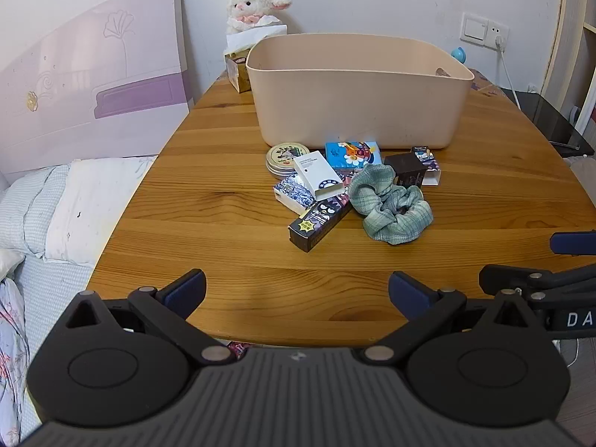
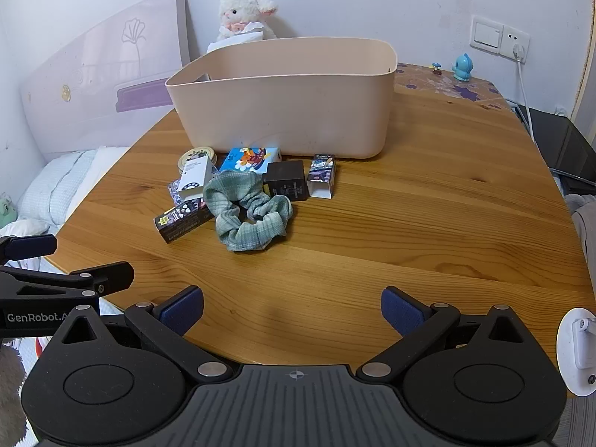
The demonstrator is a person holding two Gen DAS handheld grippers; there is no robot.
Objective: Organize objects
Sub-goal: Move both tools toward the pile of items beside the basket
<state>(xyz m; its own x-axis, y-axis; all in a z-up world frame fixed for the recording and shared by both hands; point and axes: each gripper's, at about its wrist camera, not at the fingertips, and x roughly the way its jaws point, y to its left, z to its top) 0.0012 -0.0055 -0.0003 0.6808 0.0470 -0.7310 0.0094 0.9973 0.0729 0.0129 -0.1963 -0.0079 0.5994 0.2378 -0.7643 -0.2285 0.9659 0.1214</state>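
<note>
A beige plastic bin stands on the wooden table. In front of it lies a pile: a green scrunchie, a round tin, a white box, a blue cartoon box, a dark brown box, a black star box and a purple carton. My left gripper and right gripper are open and empty at the near table edge, well short of the pile.
A plush lamb and a tissue box stand behind the bin. A bed lies to the left. A blue figurine, a wall socket and its cable are at the back right.
</note>
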